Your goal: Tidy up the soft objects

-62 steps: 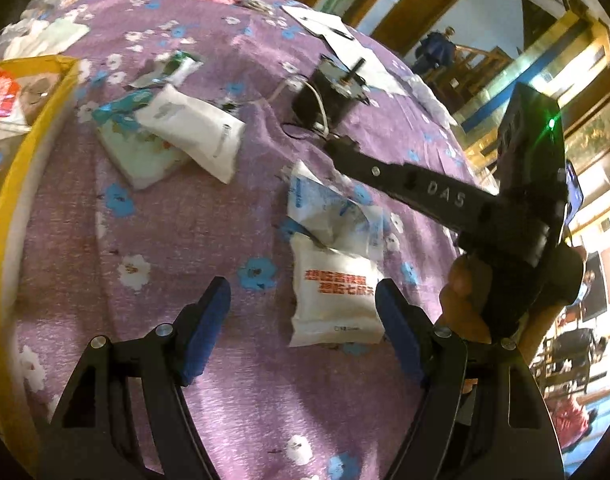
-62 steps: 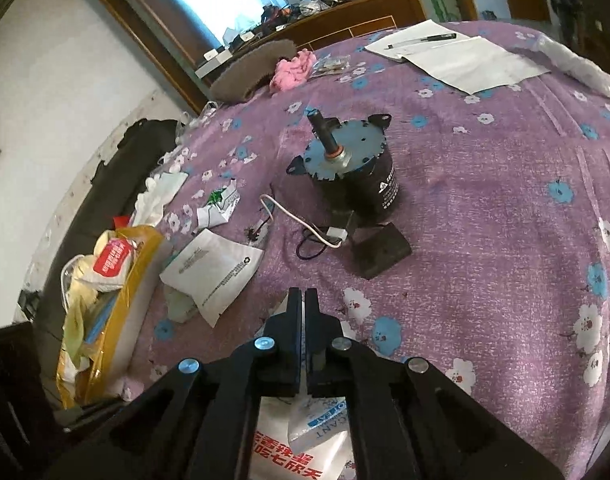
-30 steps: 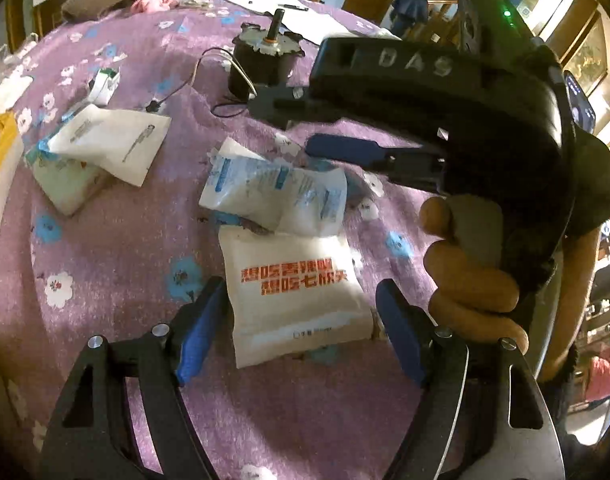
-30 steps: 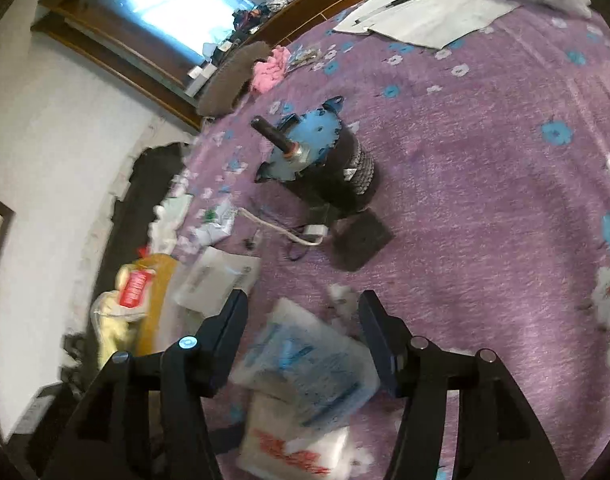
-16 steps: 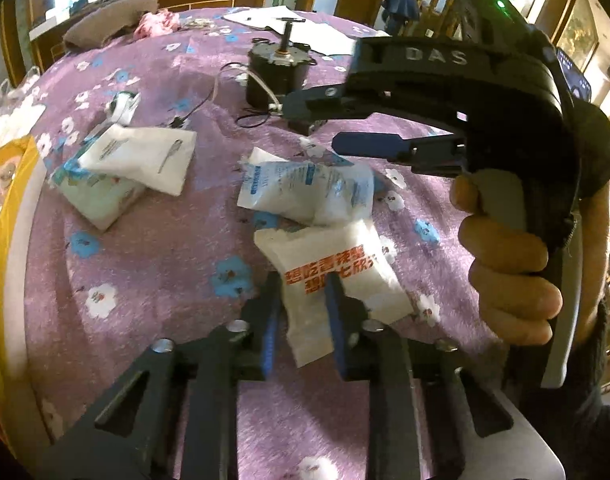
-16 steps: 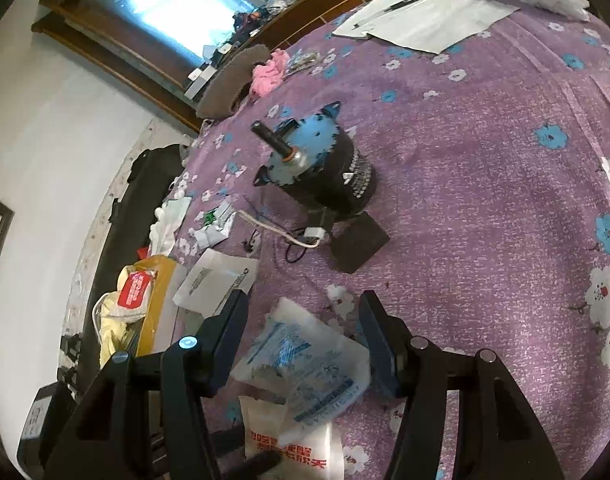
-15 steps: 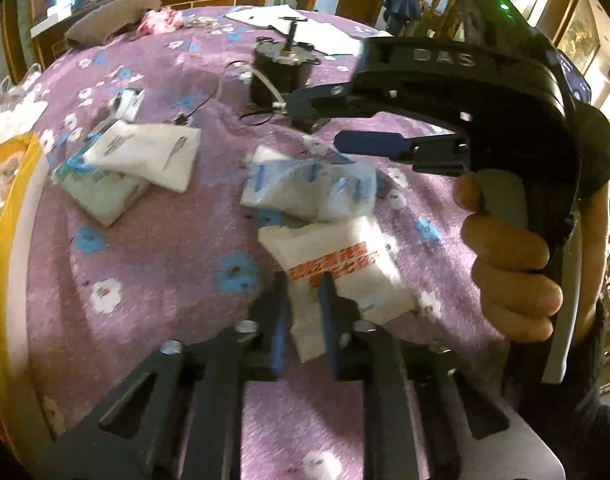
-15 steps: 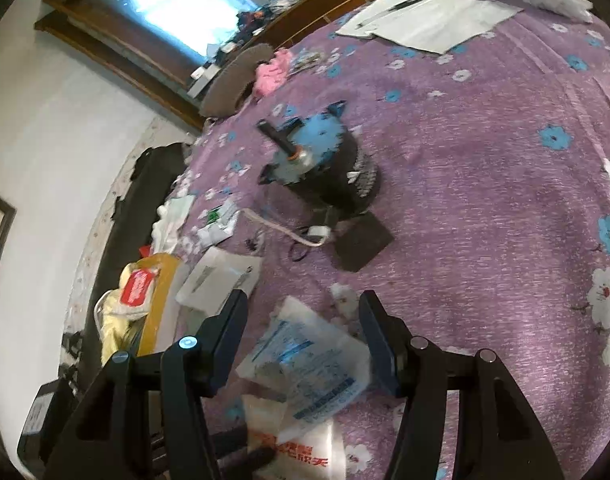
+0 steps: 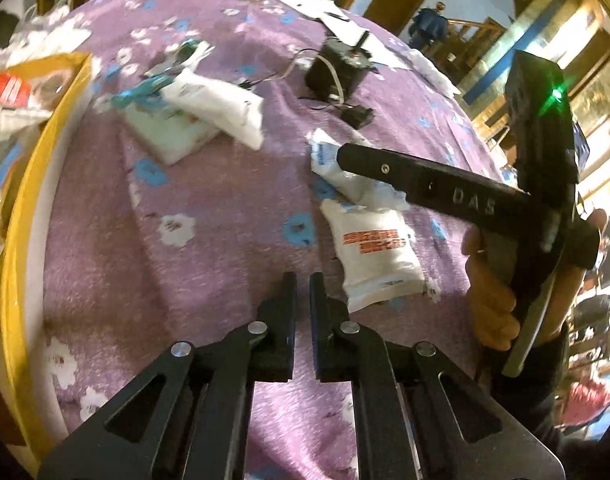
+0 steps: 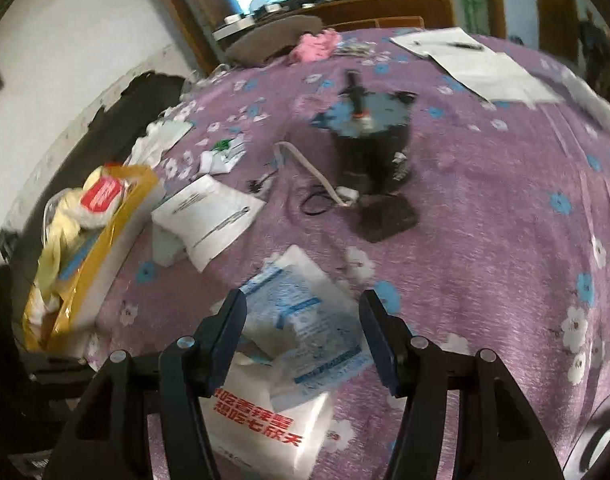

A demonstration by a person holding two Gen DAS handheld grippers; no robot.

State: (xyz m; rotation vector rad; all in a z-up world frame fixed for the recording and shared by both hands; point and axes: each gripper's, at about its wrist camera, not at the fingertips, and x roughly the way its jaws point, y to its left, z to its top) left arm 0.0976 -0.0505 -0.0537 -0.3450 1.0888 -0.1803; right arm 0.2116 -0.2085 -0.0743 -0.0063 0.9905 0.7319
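A white pouch with red lettering (image 9: pixel 375 258) lies on the purple flowered cloth (image 9: pixel 225 208), just right of my left gripper (image 9: pixel 301 280), which is shut and holds nothing. The pouch also shows in the right wrist view (image 10: pixel 265 424). A blue-printed white pouch (image 10: pixel 305 316) lies between the fingers of my open right gripper (image 10: pixel 303 314), partly over the red-lettered one. In the left wrist view this pouch (image 9: pixel 345 176) sits under the right gripper's arm. A white packet (image 9: pixel 217 106) rests on a pale green packet (image 9: pixel 165 128) farther left.
A yellow tray (image 9: pixel 21 208) full of packets stands at the left table edge, also in the right wrist view (image 10: pixel 85 248). A black motor (image 10: pixel 369 140) with a white cable and a dark square pad (image 10: pixel 389 216) sits mid-table. Papers (image 10: pixel 477 60) lie at the far side.
My left gripper, shut on the red-lettered pouch half a second ago, is now off it and to its left, still shut. The right gripper stays open over the blue-printed pouch.
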